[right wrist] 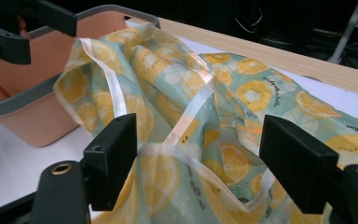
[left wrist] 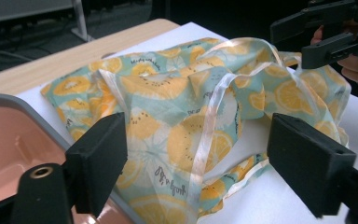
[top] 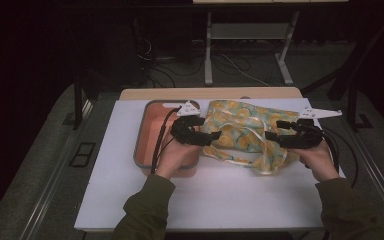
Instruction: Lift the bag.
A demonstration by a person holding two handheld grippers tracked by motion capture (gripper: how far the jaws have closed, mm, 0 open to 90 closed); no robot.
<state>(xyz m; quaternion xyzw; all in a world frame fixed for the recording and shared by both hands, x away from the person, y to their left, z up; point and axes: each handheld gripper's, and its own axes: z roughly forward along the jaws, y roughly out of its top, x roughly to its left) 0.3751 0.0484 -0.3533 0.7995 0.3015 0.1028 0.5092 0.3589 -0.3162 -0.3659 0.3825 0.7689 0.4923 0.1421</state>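
A teal cloth bag (top: 240, 131) printed with orange slices and trimmed with pale satin straps lies crumpled on the white board (top: 220, 195), its left edge draped over the rim of a salmon bin (top: 145, 135) with a grey rim. My left gripper (top: 211, 138) is at the bag's left end, open, with the fabric (left wrist: 168, 93) lying between its wide-apart jaws. My right gripper (top: 274, 135) is at the bag's right end, also open, with the cloth (right wrist: 182, 84) and a strap between its jaws. In each gripper view the other gripper (left wrist: 326, 32) (right wrist: 14, 32) appears far off.
The bin's rim (left wrist: 9, 100) (right wrist: 28, 105) is close beside the left gripper. A wooden tabletop edge (top: 210, 93) runs behind the white board. Beyond it are a desk frame's legs (top: 208, 50) and cables on a dark floor. Bare white board stretches toward the person.
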